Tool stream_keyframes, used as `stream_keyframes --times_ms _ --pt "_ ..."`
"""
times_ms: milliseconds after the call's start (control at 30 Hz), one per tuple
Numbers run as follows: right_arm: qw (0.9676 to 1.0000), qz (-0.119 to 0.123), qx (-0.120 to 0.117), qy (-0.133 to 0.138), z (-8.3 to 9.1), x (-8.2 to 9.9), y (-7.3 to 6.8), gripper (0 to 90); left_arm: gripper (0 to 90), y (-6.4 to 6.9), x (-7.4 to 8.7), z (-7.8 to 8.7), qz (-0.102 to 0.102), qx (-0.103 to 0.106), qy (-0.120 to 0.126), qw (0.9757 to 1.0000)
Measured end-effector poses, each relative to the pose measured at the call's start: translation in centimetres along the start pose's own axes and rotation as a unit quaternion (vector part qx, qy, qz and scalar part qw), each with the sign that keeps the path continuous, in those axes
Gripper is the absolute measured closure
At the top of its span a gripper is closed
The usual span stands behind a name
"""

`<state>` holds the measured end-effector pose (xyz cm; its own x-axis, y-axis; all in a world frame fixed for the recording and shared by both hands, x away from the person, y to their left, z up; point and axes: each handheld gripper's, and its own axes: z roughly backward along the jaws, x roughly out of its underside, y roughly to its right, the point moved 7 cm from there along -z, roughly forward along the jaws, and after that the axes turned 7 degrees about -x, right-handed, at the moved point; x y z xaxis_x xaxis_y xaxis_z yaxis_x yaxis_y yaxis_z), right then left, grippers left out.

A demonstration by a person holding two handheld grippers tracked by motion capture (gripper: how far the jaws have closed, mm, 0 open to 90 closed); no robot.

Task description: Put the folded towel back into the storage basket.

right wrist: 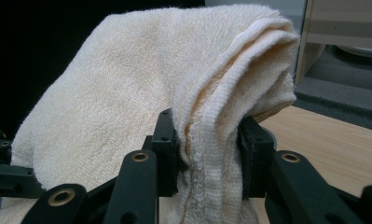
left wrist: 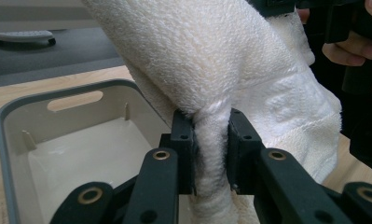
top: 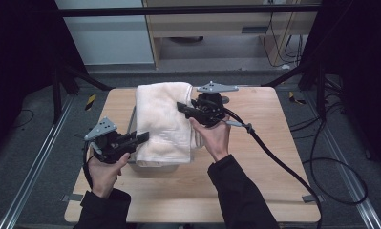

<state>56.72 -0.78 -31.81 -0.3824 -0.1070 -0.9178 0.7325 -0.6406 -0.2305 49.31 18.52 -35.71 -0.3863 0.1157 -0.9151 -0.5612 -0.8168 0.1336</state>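
A folded cream towel [top: 162, 121] hangs lengthwise above a grey plastic bin [top: 132, 125] on the wooden table. My left gripper [top: 142, 137] is shut on the towel's near left edge; the pinched cloth [left wrist: 211, 149] bunches between its jaws, with the bin's hollow inside [left wrist: 72, 158] below and left. My right gripper [top: 182, 106] is shut on the towel's far right edge, and thick folded layers [right wrist: 209, 154] sit between its jaws. The towel covers most of the bin in the high view.
The wooden table [top: 255, 162] has bare surface to the right and front of the bin. A black cable [top: 274, 157] trails from the right gripper across the table's right side. Dark frame legs and a cabinet stand beyond the far edge.
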Motion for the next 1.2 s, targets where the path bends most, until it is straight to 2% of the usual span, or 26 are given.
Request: stream_keyframes --times_ms 367,733,967,1200 --pt "1.0 0.003 -0.001 -0.001 -1.4 -0.5 -0.5 65.4 74.7 -1.4 0.0 0.4 0.002 -0.011 0.0 0.9999" --pt "1.0 0.008 -0.002 -0.003 -3.4 -1.0 -1.2 65.4 74.6 -3.4 0.0 0.8 0.007 -0.019 0.002 0.9998" --pt "1.0 0.008 -0.003 -0.003 -4.7 -1.2 -1.3 65.4 74.6 -4.8 0.1 0.7 0.008 -0.026 -0.001 0.9996" --pt "1.0 -0.004 -0.006 -0.006 -6.3 -0.5 -0.7 65.4 74.6 -5.8 0.6 0.2 0.006 -0.032 -0.012 0.9994"
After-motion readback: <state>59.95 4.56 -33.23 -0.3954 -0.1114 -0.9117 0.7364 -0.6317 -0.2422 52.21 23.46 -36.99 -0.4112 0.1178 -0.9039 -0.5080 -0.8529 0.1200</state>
